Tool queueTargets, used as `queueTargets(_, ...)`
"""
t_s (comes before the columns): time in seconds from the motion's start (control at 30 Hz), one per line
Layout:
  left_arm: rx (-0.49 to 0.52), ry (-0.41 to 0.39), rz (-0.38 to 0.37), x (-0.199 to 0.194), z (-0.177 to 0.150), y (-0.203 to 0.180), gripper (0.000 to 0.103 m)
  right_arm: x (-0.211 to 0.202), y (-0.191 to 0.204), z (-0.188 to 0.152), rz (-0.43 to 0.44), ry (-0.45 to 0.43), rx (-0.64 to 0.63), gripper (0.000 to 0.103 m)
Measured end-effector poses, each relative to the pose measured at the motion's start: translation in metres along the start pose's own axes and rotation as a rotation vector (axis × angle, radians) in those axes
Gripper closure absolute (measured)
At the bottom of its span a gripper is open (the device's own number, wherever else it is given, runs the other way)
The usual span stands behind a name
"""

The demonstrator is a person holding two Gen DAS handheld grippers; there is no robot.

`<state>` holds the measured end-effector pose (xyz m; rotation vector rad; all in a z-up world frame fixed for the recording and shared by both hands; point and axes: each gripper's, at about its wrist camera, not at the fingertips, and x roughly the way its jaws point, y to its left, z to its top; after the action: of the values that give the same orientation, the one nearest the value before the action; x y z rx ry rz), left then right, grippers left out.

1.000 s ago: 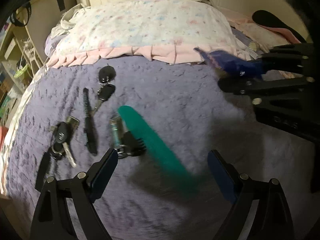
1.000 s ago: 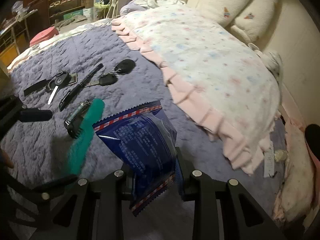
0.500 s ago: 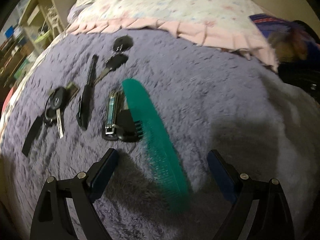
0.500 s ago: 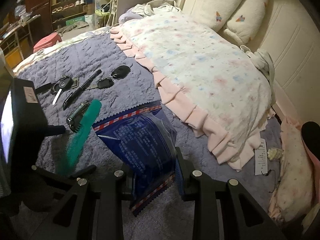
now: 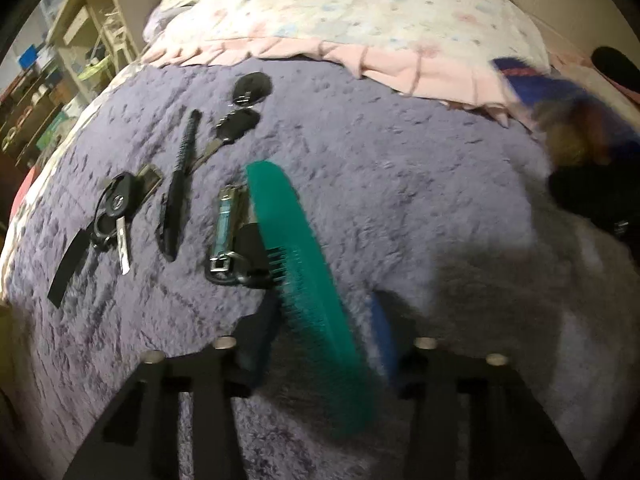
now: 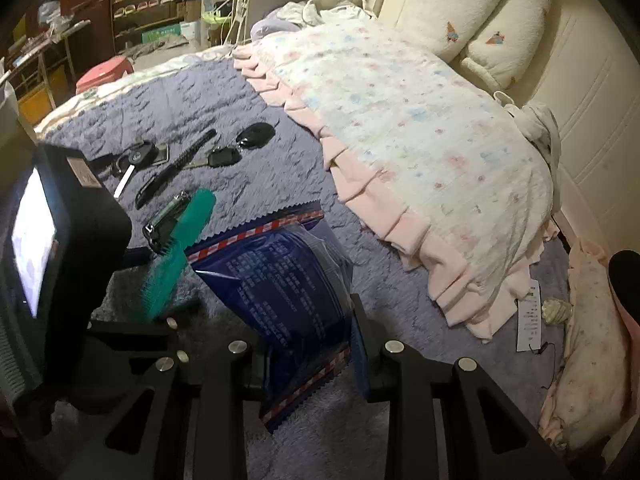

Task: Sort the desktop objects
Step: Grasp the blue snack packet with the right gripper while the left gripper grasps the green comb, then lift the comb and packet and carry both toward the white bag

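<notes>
Bed blanket, both tools loaded
Left tool (image 5: pixel 320 344) apparently clamps green comb (image 5: pixel 296 240); right tool (image 6: pixel 308 344) grips blue packet (image 6: pixel 280 280); keys (image 5: pixel 116 208) alongside.

A home bedroom. A bed with a purple fuzzy blanket (image 6: pixel 208 92), a floral quilt with pink ruffle (image 6: pixel 400 120) and cream pillows (image 6: pixel 460 4) fills the view. Cluttered storage shelves (image 6: pixel 152 8) stand behind it.

L gripper (image 5: pixel 320 336) jaws narrowed in around green comb (image 5: pixel 296 240).
</notes>
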<state>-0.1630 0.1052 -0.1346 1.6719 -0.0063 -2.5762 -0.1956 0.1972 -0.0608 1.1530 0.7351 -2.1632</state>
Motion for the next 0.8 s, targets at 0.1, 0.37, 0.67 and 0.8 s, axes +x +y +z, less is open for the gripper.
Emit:
queueTargets(0.1,0.006,0.001,-0.005,0.000,0.001,0.000,0.069,0.008,0.002,0.000,0.013,0.018,0.005,0.076)
queueTargets(0.37,-0.035,0.008,-0.067,-0.006,0.001,0.014,0.078,0.024,0.000,-0.004,0.055,0.049,0.045,0.076)
queueTargets(0.67,0.000,-0.036,-0.058,-0.029,-0.005,0.013,0.078,0.027,0.002,-0.004,0.060,0.056,0.049,0.076)
queueTargets(0.8,0.016,-0.051,-0.049,-0.039,-0.005,0.015,0.078,0.024,0.004,-0.003,0.059,0.053,0.047,0.076)
